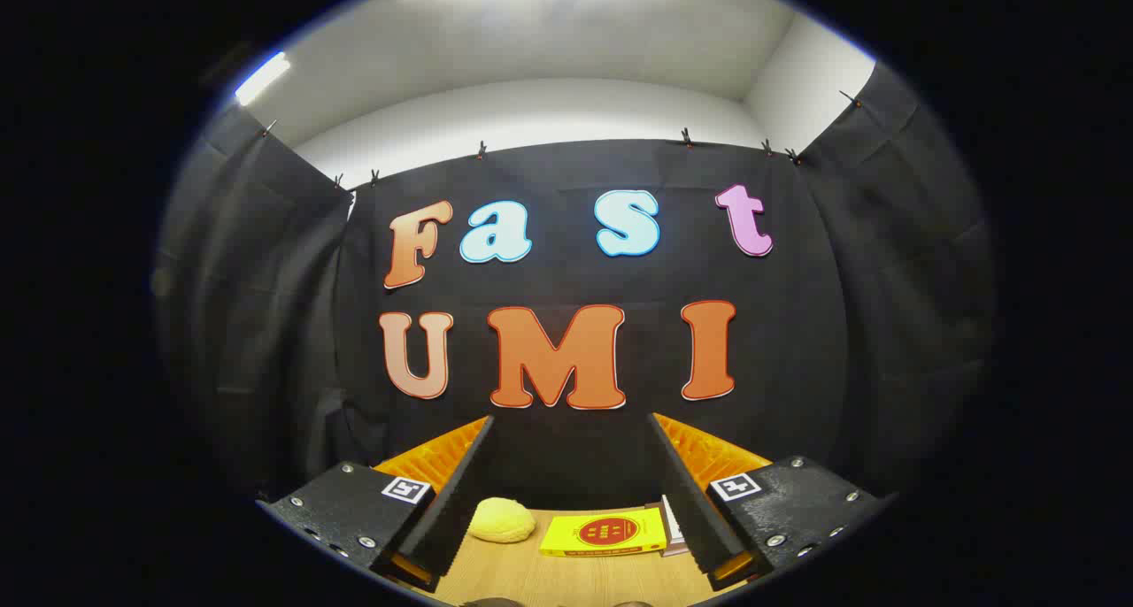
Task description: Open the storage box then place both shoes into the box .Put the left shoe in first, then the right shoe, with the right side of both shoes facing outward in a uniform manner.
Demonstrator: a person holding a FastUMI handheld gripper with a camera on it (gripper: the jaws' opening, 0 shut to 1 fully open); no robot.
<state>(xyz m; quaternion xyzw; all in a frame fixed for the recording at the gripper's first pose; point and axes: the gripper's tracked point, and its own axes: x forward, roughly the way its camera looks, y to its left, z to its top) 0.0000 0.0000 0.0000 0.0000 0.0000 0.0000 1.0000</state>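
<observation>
A pale wood-grain worktop [566, 576] runs up to the black cloth wall [566, 448] of the booth, with white wall and ceiling above the cloth and a bright strip of light overhead. The cloth is clipped along its upper edge and hangs in folds at both sides.

The tongs [566, 501] are raised above the worktop and point at the cloth wall. Their two fingers [443, 510], black with ridged inner faces and orange backs, stand spread wide with nothing between them. Each finger's base carries one small square black-and-white marker, two in all.

Between and beyond the fingers, near the foot of the cloth, lie three things: one lumpy pale yellow object [501, 519], one yellow book with a red disc on its cover [604, 533] lying flat just beside it with its long edge running across the view, and one thinner white-edged book [673, 527] touching the yellow one and partly hidden behind the finger on that side.
</observation>
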